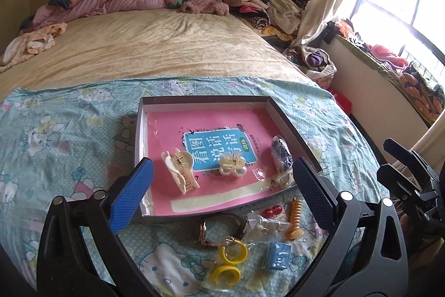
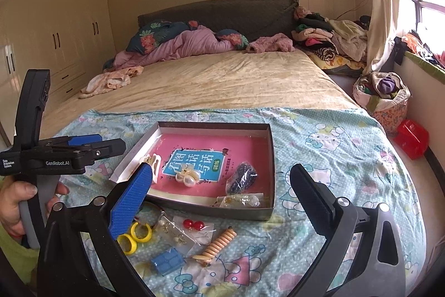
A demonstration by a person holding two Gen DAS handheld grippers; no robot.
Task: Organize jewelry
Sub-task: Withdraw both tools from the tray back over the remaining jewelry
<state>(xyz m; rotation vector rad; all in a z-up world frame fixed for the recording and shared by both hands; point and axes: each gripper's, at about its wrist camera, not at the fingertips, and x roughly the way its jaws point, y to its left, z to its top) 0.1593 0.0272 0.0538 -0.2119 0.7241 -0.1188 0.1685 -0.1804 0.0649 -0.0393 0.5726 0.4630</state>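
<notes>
Jewelry: pieces are lying partly inside a shallow box (image 1: pixel 289 118) and partly on the patterned sheet (image 1: pixel 69 130) just in front of it, at the foot of the bed (image 1: pixel 155 46).
Box: it is sitting open on the sheet, with a pink book (image 1: pixel 211 113) lying flat on its floor.
Inside the box: a beige hair claw (image 1: pixel 180 169) is lying at the left, a pearl clip (image 1: pixel 232 164) is resting on the book's blue title panel, a dark beaded piece in a clear bag (image 1: pixel 282 153) is lying at the right, and another small clear bag (image 1: pixel 281 180) is sitting in the near right corner.
Outside the box: two yellow hoops (image 1: pixel 229 262) are lying nearest, with a blue square piece (image 1: pixel 278 255) beside them, a red pair (image 1: pixel 272 212), an orange spiral clip (image 1: pixel 294 219), pearl earrings on a clear card (image 1: pixel 264 227) and a dark bracelet (image 1: pixel 222 224) lying close to the box's front wall.
Left gripper (image 1: pixel 222 194): it is hovering over the box's near edge with its fingers (image 1: pixel 133 196) spread wide, holding nothing.
Right gripper (image 2: pixel 222 199): it is hovering over the same near edge, fingers (image 2: pixel 130 202) spread wide and holding nothing.
Hand (image 2: pixel 14 202): in the right wrist view a hand is gripping the left gripper's handle at the left edge.
</notes>
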